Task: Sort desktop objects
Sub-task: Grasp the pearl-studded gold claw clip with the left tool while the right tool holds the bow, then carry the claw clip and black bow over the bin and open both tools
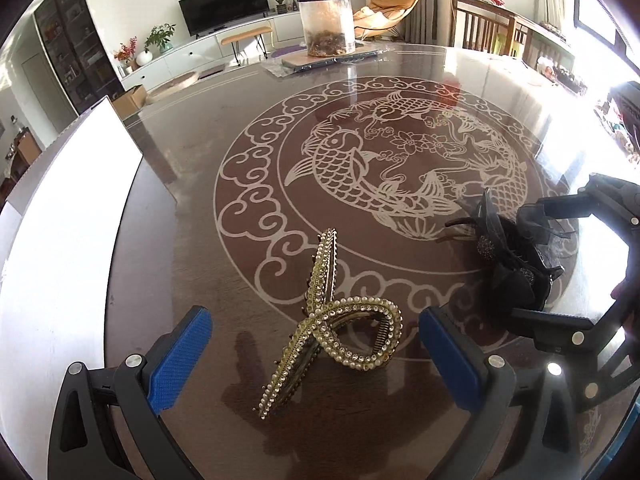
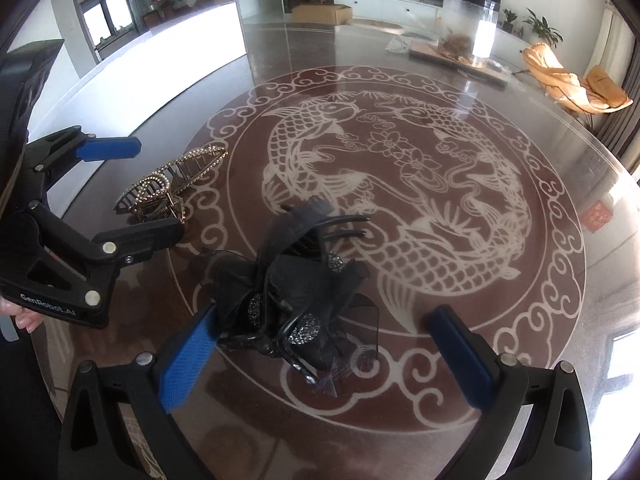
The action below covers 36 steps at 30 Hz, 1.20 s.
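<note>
A gold hair claw [image 1: 332,328] set with pearls and rhinestones lies on the dark glass table [image 1: 200,160]. My left gripper [image 1: 316,356] is open and low over the table, with the claw between its blue pads but touching neither. A black hair claw [image 2: 296,296] with gauze bows and dark rhinestones lies to its right. My right gripper [image 2: 324,356] is open around it, and its left pad [image 2: 188,360] is right against the bow. Each view shows the other pair too: the right gripper [image 1: 524,260] around the black hair claw [image 1: 516,256], the left gripper [image 2: 160,190] around the gold hair claw [image 2: 168,188].
A white flat-topped block [image 1: 60,220] runs along the table's left side. A clear cylindrical jar [image 1: 328,24] stands on a board at the far edge. The table [image 2: 540,240] bears a white fish pattern. A hand [image 2: 24,320] holds the left gripper.
</note>
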Motion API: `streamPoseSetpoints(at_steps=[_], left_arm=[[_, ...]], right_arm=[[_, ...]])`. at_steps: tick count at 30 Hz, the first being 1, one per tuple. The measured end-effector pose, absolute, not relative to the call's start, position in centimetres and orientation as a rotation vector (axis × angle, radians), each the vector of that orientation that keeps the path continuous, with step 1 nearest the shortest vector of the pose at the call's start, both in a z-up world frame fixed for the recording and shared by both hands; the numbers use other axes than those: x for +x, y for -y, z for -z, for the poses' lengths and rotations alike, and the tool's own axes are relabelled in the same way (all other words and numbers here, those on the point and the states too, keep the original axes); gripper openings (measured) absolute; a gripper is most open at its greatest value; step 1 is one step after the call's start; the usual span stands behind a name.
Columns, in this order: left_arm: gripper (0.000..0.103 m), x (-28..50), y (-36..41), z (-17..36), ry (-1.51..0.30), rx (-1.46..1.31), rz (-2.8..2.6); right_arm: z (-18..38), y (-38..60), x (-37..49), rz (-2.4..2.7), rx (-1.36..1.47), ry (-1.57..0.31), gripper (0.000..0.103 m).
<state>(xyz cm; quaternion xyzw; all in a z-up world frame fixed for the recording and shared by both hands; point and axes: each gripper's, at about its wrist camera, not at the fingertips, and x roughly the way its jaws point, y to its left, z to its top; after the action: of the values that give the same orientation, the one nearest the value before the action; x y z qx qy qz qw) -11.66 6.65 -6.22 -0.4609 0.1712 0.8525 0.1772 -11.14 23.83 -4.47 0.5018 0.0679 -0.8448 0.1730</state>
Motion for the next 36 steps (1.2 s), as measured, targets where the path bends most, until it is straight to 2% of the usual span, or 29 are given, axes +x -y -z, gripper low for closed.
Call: streamPoseSetpoints(at_steps=[2, 3, 4, 5, 6, 7, 19, 22, 28, 32, 36], left_arm=[[0.103, -11.5, -6.8, 6.6, -0.495, -1.291, -2.397], [0.087, -11.3, -6.5, 6.5, -0.445, -1.269, -2.383], [0.057, -11.4, -5.9, 6.4, -0.357, -1.269, -2.351], [0.055, -11.4, -5.4, 6.1, -0.3, -1.268, -2.367], [0.045, -11.4, -4.9, 5.9, -0.261, -1.268, -2.383], [0.045, -11.2, -4.5, 5.6, -0.228, -1.264, -2.39], [0.045, -6.7, 1.3, -0.6, 0.062, -1.123, -2.538], [0.045, -5.6, 3.6, -4.0, 0.138, -1.062, -2.587], [0.045, -4.7, 12.5, -9.4, 0.16, -1.038, -2.779], [0.045, -5.3, 21.1, -8.6, 0.239, -1.188, -2.929], [0.045, -5.7, 26.6, -5.4, 0.296, -1.383, -2.989]], right_arm=[[4.3, -23.9, -10.9, 2.396, 1.396, -0.175, 0.101], [4.1, -23.8, -10.7, 2.407, 1.372, -0.199, 0.086], [3.9, -23.5, -10.5, 2.418, 1.357, -0.247, 0.06], [3.6, -23.4, -10.4, 2.421, 1.352, -0.277, 0.043], [3.3, -23.5, -10.4, 2.414, 1.355, -0.267, 0.041], [3.0, -23.6, -10.2, 2.407, 1.352, -0.252, 0.036], [-1.9, -22.6, -8.5, 2.436, 1.212, -0.242, 0.035], [-4.7, -19.9, -8.8, 2.416, 1.124, -0.272, 0.035], [-11.4, -9.7, -10.6, 2.29, 0.909, -0.268, 0.035], [-13.4, -0.7, -12.0, 2.171, 0.84, -0.266, 0.035], [-11.7, 7.6, -13.6, 2.075, 0.887, -0.303, 0.036]])
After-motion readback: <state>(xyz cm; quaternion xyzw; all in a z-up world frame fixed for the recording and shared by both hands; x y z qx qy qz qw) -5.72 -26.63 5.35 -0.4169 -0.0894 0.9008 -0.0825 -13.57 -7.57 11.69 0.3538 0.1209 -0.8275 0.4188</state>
